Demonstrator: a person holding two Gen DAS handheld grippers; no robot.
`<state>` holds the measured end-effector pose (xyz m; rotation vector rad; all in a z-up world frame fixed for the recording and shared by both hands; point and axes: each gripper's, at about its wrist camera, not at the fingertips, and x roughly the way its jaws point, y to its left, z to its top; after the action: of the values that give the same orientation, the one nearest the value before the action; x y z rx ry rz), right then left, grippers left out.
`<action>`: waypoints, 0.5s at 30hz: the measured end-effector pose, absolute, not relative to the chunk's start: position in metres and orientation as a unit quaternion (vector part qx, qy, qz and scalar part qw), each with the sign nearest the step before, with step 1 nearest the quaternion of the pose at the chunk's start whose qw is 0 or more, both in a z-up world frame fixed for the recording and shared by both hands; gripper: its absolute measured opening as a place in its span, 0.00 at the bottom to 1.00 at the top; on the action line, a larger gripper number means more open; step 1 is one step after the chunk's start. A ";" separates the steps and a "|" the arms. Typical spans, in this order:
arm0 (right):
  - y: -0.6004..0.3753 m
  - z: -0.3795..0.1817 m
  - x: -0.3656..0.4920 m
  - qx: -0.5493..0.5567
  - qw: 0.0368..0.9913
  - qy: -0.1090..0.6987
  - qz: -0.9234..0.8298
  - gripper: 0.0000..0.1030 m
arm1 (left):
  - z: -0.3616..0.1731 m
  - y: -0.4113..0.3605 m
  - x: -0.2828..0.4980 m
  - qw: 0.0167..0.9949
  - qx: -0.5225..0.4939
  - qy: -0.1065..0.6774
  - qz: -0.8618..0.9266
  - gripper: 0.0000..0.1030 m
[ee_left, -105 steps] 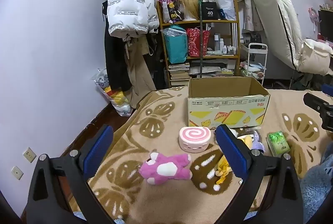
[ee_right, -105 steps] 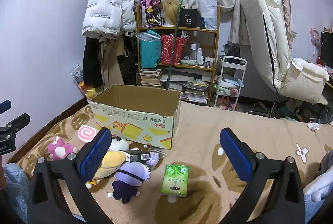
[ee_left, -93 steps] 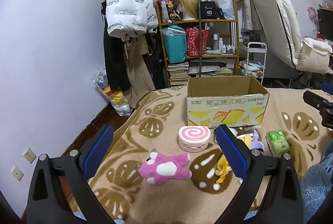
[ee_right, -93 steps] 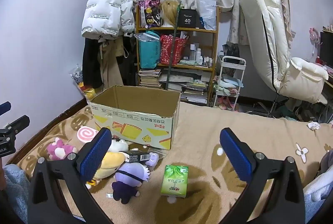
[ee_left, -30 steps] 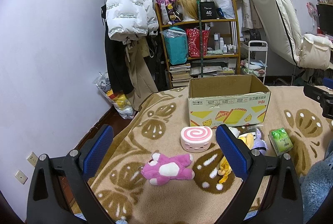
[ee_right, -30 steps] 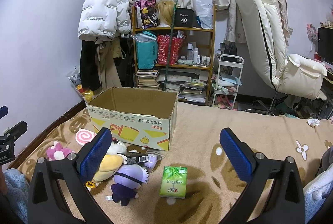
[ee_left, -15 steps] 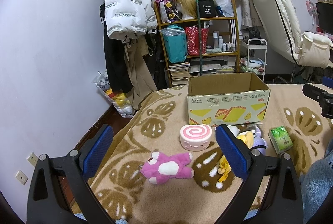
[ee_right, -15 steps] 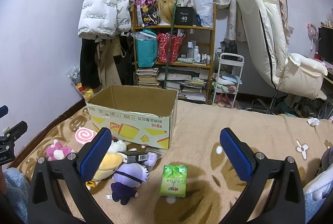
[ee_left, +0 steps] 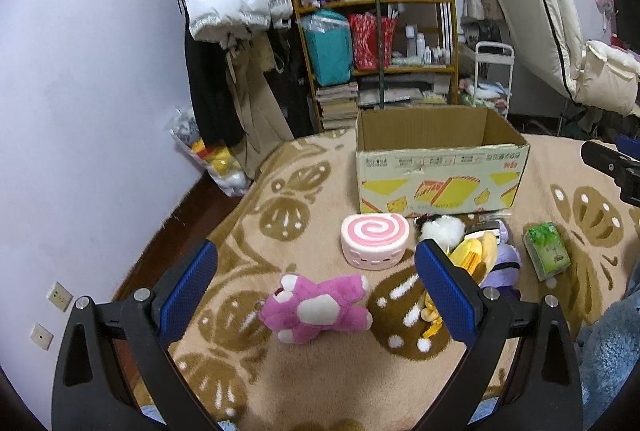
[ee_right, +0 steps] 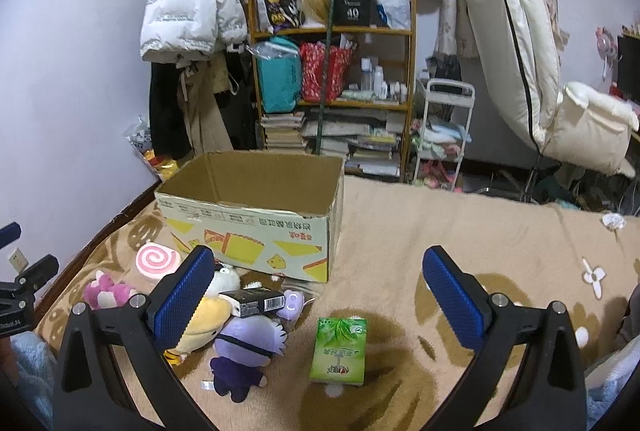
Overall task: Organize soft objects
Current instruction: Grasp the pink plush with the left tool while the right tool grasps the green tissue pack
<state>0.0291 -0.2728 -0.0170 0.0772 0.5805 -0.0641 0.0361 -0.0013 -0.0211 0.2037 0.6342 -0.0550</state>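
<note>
An open, empty cardboard box (ee_left: 440,171) (ee_right: 256,215) stands on the brown patterned blanket. In front of it lie a pink plush bear (ee_left: 316,307) (ee_right: 106,291), a pink swirl-roll cushion (ee_left: 374,245) (ee_right: 154,263), a white fluffy toy (ee_left: 442,229), a yellow plush (ee_left: 478,251) (ee_right: 202,327), a purple plush doll (ee_right: 244,351) (ee_left: 506,267) and a green tissue pack (ee_right: 340,351) (ee_left: 547,250). My left gripper (ee_left: 316,263) is open and empty, above the pink bear. My right gripper (ee_right: 316,271) is open and empty, above the tissue pack.
A small black box (ee_right: 256,302) lies among the toys. The blanket's left edge drops to a wooden floor (ee_left: 180,215). Behind the box stand a cluttered shelf (ee_left: 376,59), hanging coats (ee_left: 232,31), a white trolley (ee_right: 444,135) and a cream recliner (ee_right: 532,71).
Both views have shifted slightly closer and lower toward the toys. Nothing on the blanket has moved, and both grippers stay open.
</note>
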 end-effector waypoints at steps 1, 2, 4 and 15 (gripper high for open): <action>-0.275 -0.020 0.033 0.045 0.954 0.293 -0.032 1.00 | -0.023 0.000 0.041 0.943 0.098 0.318 -0.026 0.95; -0.277 -0.023 0.038 0.051 0.951 0.302 -0.032 1.00 | -0.025 0.000 0.045 0.941 0.095 0.323 -0.026 0.95; -0.282 -0.029 0.048 0.063 0.944 0.322 -0.032 1.00 | -0.029 0.002 0.056 0.935 0.084 0.342 -0.033 0.95; -0.303 -0.063 0.088 0.095 0.912 0.396 -0.037 1.00 | -0.056 0.003 0.110 0.912 0.088 0.400 -0.021 0.95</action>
<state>0.0880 -0.3034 -0.0633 0.1962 0.8167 -0.0756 0.1104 0.0030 -0.0556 0.1822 0.8240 -0.0441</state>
